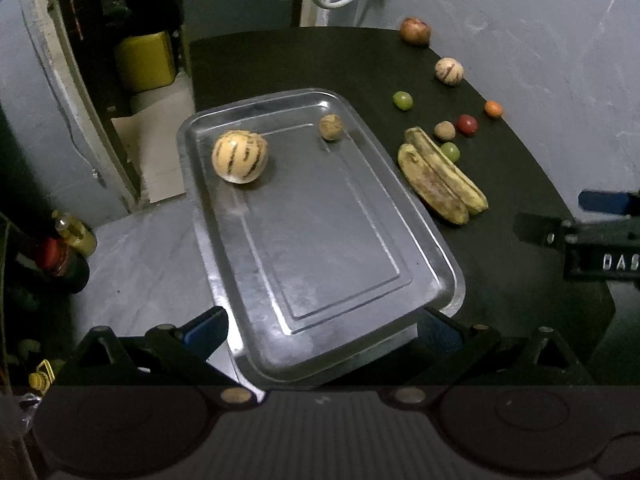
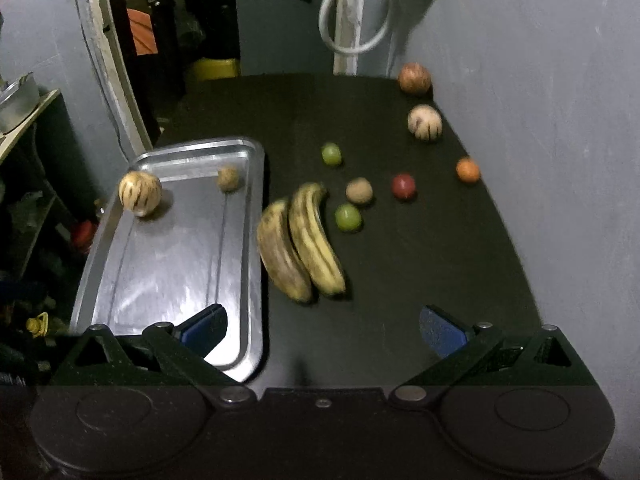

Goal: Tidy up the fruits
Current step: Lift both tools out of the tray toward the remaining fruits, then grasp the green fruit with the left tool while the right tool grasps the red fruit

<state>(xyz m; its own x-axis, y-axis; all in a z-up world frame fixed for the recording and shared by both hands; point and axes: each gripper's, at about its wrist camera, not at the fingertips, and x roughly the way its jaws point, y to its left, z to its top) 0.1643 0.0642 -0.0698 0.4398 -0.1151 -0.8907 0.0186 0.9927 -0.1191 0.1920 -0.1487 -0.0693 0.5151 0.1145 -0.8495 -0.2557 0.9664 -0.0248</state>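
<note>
Fruits on the tray: a striped melon-like fruit (image 1: 239, 155) and a small brown fruit (image 1: 331, 127) sit at the tray's far end, well ahead of the left gripper; probably put there first so the near part stays free for the rest.
Tray: the metal tray (image 1: 432, 240) lies lengthwise straight ahead of the left gripper, its near rim between that gripper's fingers; in the right wrist view the tray (image 2: 256, 264) is ahead and to the left.
Bananas: two spotted bananas (image 2: 304, 246) lie side by side just beside the tray's edge, directly ahead of the right gripper, apart from its fingers; by position the likeliest next pick.
Loose small fruits: two green ones (image 2: 347, 218) (image 2: 331, 154), a brown one (image 2: 359, 190), a red one (image 2: 403, 186) and an orange one (image 2: 467, 170) are scattered on the dark table (image 2: 440, 280) beyond the bananas, none touching.
Far fruits: a second striped fruit (image 2: 425, 122) and a reddish round fruit (image 2: 414, 77) rest near the wall, farthest from both grippers.
Left gripper (image 1: 322, 332): jaws spread wide, holding nothing; hovers at the tray's near end, perhaps to steady it.
Right gripper (image 2: 322, 330): jaws spread wide, empty, above bare table short of the bananas.
Progress: judged early, since most fruits are outside the tray.
Caution: round fruits may roll on the smooth metal.
</note>
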